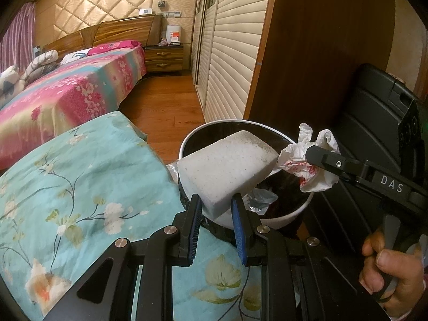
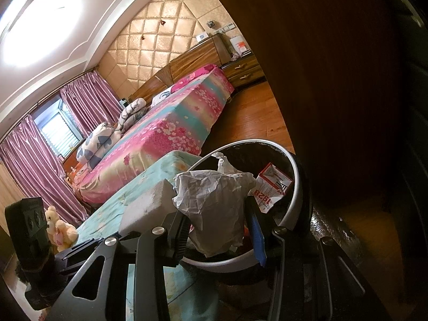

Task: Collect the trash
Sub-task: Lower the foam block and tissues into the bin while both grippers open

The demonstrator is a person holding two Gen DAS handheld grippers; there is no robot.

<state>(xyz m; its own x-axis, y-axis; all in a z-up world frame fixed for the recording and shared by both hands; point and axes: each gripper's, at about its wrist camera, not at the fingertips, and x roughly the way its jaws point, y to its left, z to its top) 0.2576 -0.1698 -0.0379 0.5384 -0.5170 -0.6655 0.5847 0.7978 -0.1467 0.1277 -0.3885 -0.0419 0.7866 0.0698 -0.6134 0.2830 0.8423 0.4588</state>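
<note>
My left gripper (image 1: 216,203) is shut on a white foam block (image 1: 227,163) and holds it over the round white-rimmed trash bin (image 1: 294,214). The block also shows in the right wrist view (image 2: 149,203). My right gripper (image 2: 219,219) is shut on a crumpled white paper (image 2: 214,198) above the same bin (image 2: 302,187). In the left wrist view that gripper (image 1: 315,155) comes in from the right with the paper (image 1: 307,157). Inside the bin lie a red and white carton (image 2: 270,190) and foil scraps (image 1: 259,200).
A table with a turquoise floral cloth (image 1: 80,187) stands left of the bin. A dark wooden wardrobe (image 1: 321,53) rises right behind it. A bed with a pink cover (image 1: 67,99) lies beyond, over a wood floor (image 1: 165,107). A teddy bear (image 2: 58,227) sits low left.
</note>
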